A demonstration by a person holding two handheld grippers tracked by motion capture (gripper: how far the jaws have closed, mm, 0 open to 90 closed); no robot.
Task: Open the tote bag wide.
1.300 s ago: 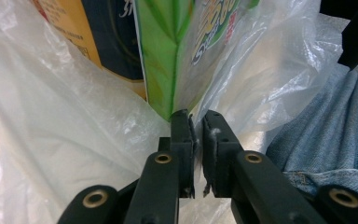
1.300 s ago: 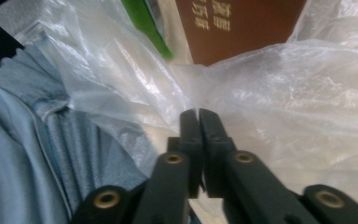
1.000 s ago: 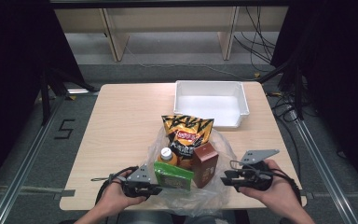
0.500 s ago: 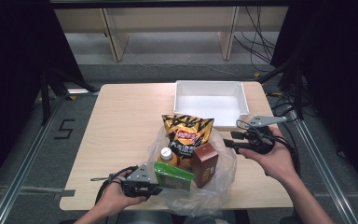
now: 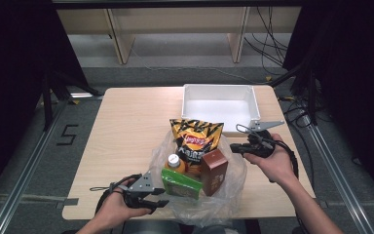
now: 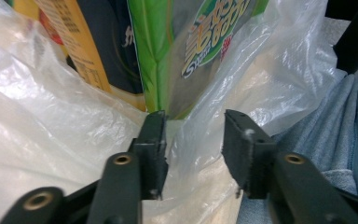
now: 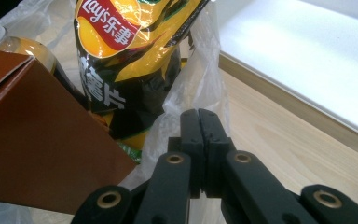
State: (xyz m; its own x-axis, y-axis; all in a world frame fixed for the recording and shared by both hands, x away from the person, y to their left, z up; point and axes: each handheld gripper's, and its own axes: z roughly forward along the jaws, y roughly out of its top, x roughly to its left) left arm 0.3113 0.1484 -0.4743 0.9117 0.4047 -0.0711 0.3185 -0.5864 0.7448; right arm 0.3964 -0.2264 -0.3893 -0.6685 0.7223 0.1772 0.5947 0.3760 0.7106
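Tongs of the right gripper (image 5: 233, 147), now pressed together, sit beside the clear plastic bag (image 5: 233, 180) at the wooden surface's (image 5: 126, 126) near edge; the left tongs (image 6: 193, 140) have just spread, film between them

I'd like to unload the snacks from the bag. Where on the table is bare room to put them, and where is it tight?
The table's left half, from the left edge across to the plastic bag, is bare wood. The white tray at the back right is empty too. It is crowded at the near middle: the bag, left gripper and right gripper close in there.
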